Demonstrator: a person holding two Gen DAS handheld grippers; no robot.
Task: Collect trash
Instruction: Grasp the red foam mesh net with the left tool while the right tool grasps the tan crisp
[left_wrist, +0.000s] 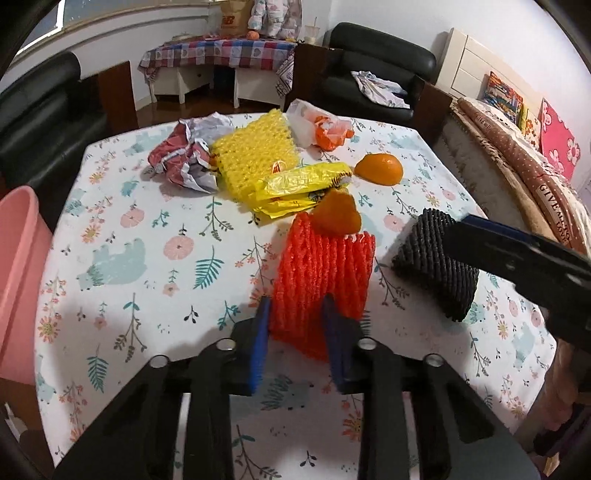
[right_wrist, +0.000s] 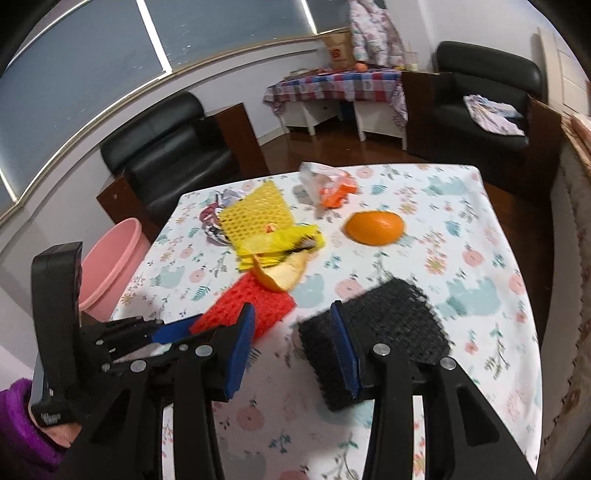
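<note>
Trash is nearly all out on the table (left_wrist: 122, 266), so you have most of the job left.

From your left wrist camera, your left gripper (left_wrist: 297, 328) has its blue fingers part way open around the near end of the red foam net (left_wrist: 325, 273). I cannot tell if they squeeze it yet. A piece of orange peel (left_wrist: 337, 213) rests on the far end of that net. Behind it lie a yellow wrapper (left_wrist: 303, 188), a yellow foam net (left_wrist: 255, 147), a crumpled paper (left_wrist: 184, 155), a plastic bag (left_wrist: 317, 125) and a bigger piece of orange peel (left_wrist: 380, 169). The black foam net (left_wrist: 432, 266) sits to the right, and your right gripper covers part of it. The pink bin (left_wrist: 20, 273) stands at the left edge of the table. It is cut off, so you cannot see what is inside.

From your right wrist camera, your right gripper (right_wrist: 291, 339) is open wide. One finger sits at the left edge of the black foam net (right_wrist: 384, 332), and the other is well off to the left, with only tablecloth between them. It holds nothing. This picture is a bit blurry near the nets. The pink bin (right_wrist: 110, 266) shows past the left corner, and its inside is hidden here too. The crumpled paper (right_wrist: 218, 214) is mostly hidden behind the yellow foam net (right_wrist: 258, 214).
</note>
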